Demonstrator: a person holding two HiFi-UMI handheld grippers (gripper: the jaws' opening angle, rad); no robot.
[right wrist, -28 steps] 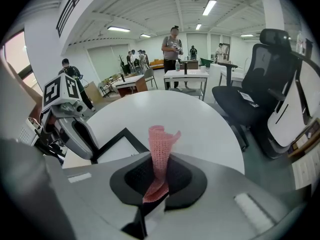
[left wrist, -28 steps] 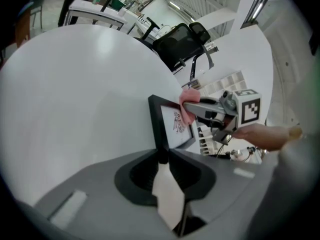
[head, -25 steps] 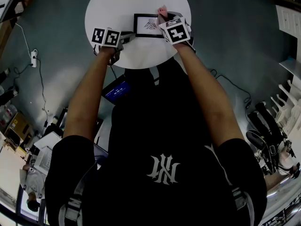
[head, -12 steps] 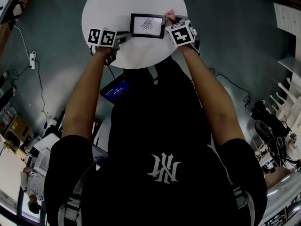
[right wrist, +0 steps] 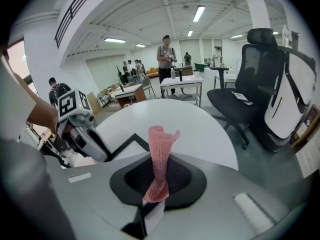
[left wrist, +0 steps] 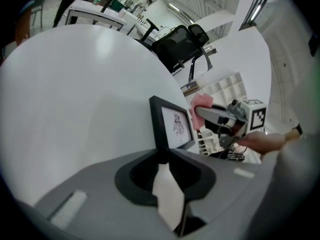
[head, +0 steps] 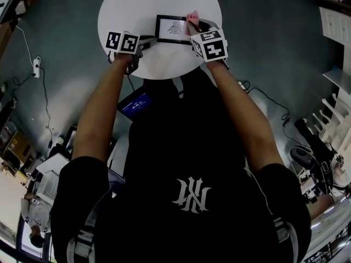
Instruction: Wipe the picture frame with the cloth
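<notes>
Now, jaws tight on frame [left wrist: 175, 126], cloth [right wrist: 161, 149].

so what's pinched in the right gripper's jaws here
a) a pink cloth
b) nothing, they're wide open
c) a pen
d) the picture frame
a: in the right gripper view, the right gripper is shut on the pink cloth, which sticks up from between its jaws. The picture frame is held at its edge by the left gripper.
</notes>
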